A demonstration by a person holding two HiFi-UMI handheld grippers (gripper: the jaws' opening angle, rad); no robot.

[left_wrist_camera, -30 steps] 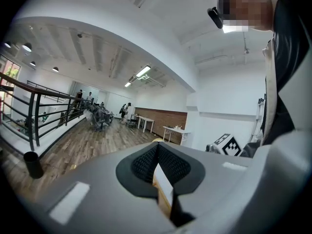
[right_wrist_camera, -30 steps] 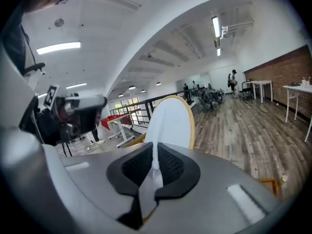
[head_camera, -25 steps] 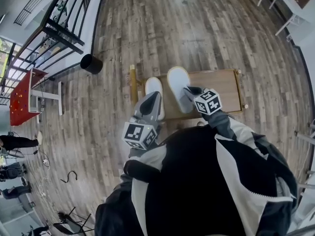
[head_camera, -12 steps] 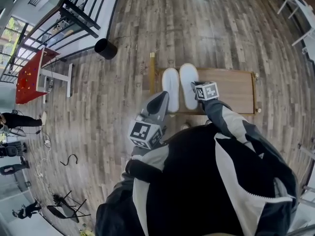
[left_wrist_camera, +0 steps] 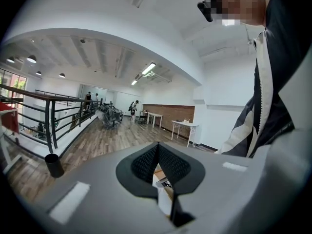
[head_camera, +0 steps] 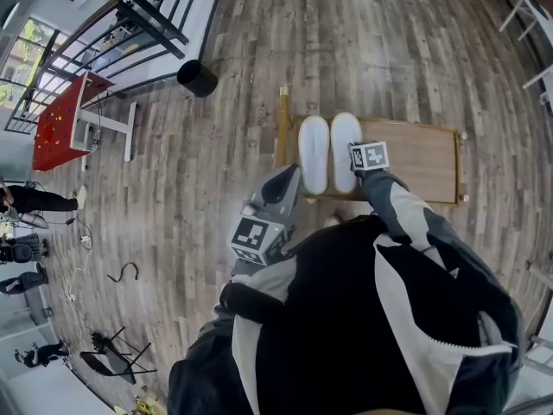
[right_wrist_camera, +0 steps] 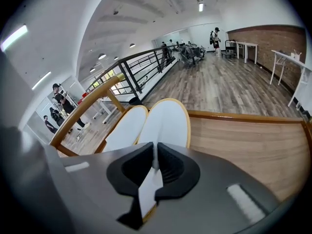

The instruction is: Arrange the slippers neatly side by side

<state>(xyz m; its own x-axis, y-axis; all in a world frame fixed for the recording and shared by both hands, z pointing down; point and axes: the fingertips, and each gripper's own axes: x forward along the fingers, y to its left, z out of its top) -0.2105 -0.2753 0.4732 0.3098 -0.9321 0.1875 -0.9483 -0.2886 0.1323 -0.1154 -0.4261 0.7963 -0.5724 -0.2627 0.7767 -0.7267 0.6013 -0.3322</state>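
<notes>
Two white slippers lie side by side on a low wooden table [head_camera: 415, 158], toes pointing away from me. My right gripper [head_camera: 363, 158] is at the heel end of the right slipper [head_camera: 345, 141]. In the right gripper view its jaws [right_wrist_camera: 156, 161] are shut on that slipper's [right_wrist_camera: 165, 123] white heel edge, and the left slipper [right_wrist_camera: 126, 129] touches it alongside. My left gripper [head_camera: 288, 178] hangs shut and empty, just left of the left slipper [head_camera: 313, 152] and apart from it. In the left gripper view [left_wrist_camera: 158, 162] only a sliver of slipper shows behind the closed jaws.
A black bin [head_camera: 197, 78] stands on the plank floor beyond the table's left end. A red desk [head_camera: 60, 119] and a dark railing [head_camera: 155, 20] are at far left. People stand at the left edge [head_camera: 30, 199]. White tables [head_camera: 536, 11] are at top right.
The right gripper came down with the right slipper, which was angled and apart and now lies straight against the left one. The left gripper has drawn back from the left slipper's heel.
</notes>
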